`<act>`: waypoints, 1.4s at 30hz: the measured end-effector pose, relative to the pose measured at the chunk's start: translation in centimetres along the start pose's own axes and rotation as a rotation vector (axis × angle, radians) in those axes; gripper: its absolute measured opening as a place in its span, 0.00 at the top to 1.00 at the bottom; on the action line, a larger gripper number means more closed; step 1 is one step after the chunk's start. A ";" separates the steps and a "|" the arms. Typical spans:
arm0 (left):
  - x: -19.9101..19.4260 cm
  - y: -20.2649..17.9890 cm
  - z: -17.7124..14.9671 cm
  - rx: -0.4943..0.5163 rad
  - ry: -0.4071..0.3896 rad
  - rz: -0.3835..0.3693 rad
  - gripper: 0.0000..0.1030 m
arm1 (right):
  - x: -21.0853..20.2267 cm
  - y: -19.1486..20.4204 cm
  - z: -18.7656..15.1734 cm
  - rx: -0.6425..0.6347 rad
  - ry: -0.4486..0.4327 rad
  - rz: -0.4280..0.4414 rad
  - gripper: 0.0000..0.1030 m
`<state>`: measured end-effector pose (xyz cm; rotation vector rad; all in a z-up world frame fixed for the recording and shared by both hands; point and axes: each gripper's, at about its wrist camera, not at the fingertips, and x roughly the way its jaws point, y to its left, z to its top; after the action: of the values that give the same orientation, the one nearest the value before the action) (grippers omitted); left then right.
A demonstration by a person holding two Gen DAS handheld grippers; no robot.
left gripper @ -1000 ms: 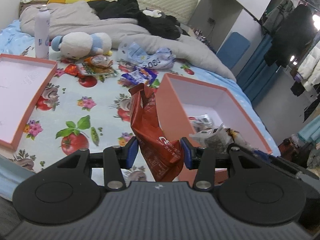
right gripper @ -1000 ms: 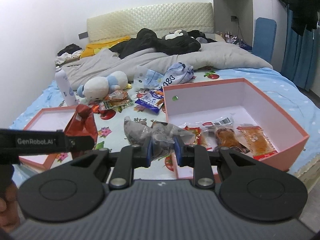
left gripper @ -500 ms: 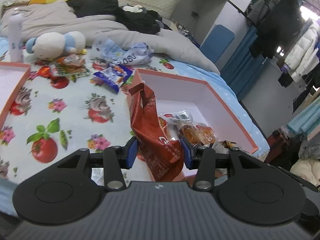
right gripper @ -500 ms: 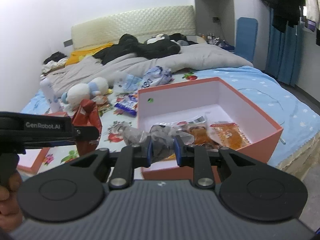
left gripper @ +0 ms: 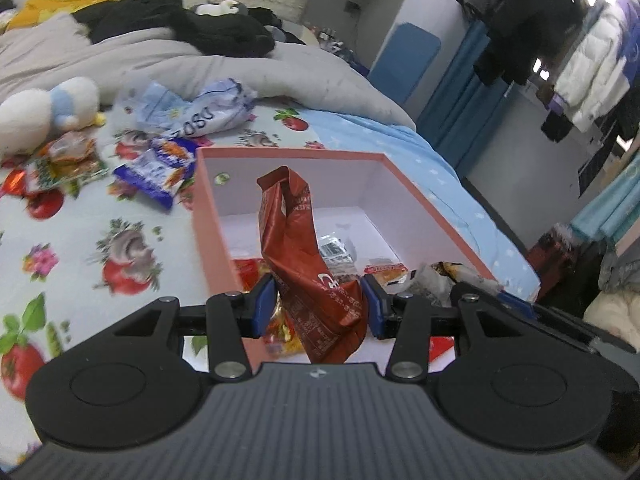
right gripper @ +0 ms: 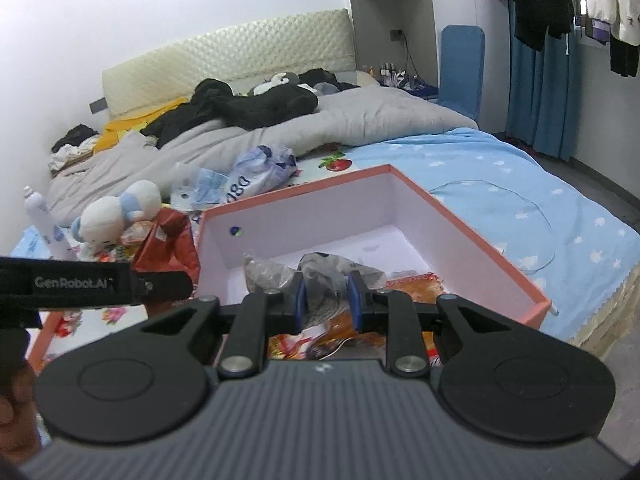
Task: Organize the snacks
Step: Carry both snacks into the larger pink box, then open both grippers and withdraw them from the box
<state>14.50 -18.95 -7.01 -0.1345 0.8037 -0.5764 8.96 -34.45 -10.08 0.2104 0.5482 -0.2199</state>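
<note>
My left gripper (left gripper: 318,306) is shut on a red snack bag (left gripper: 304,248) and holds it over the near edge of the orange box (left gripper: 208,216). My right gripper (right gripper: 326,298) is shut on a grey crinkled snack bag (right gripper: 320,274) above the same box (right gripper: 472,240). Several snack packets (right gripper: 404,292) lie on the box floor. The left gripper and its red bag (right gripper: 172,244) show at the left of the right wrist view. The grey bag (left gripper: 436,280) shows at the right of the left wrist view.
Loose snacks (left gripper: 156,168) and a crumpled plastic bag (left gripper: 200,108) lie on the flowered sheet (left gripper: 80,240) left of the box. A plush toy (left gripper: 44,108) and grey duvet (left gripper: 240,68) lie behind. A spray bottle (right gripper: 38,216) stands at far left.
Both grippers have moved right with their bags, from beside the box to over it. The box now fills the middle of both views.
</note>
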 end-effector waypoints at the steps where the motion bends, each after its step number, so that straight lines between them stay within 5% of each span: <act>1: 0.8 -0.2 0.2 0.006 0.003 0.002 0.50 | 0.6 -0.4 0.0 0.005 0.007 -0.002 0.75; 11: 7.2 -0.4 0.8 0.017 0.061 0.041 0.50 | 6.2 -2.3 -0.6 0.011 0.087 0.054 0.75; 20: 7.1 0.3 0.4 -0.004 0.081 0.049 0.49 | 6.3 -2.0 -1.0 0.010 0.116 0.058 0.72; 24: 4.5 0.1 0.6 -0.002 0.053 0.060 0.38 | 4.7 -1.5 -0.7 0.018 0.101 0.058 0.49; 42: -10.4 1.3 -1.7 0.007 -0.074 0.099 0.37 | -5.1 2.9 -0.8 -0.012 0.015 0.176 0.48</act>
<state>8.13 -12.15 -1.97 -0.1085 0.7326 -0.4781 5.09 -30.71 -7.60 0.2472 0.5428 -0.0444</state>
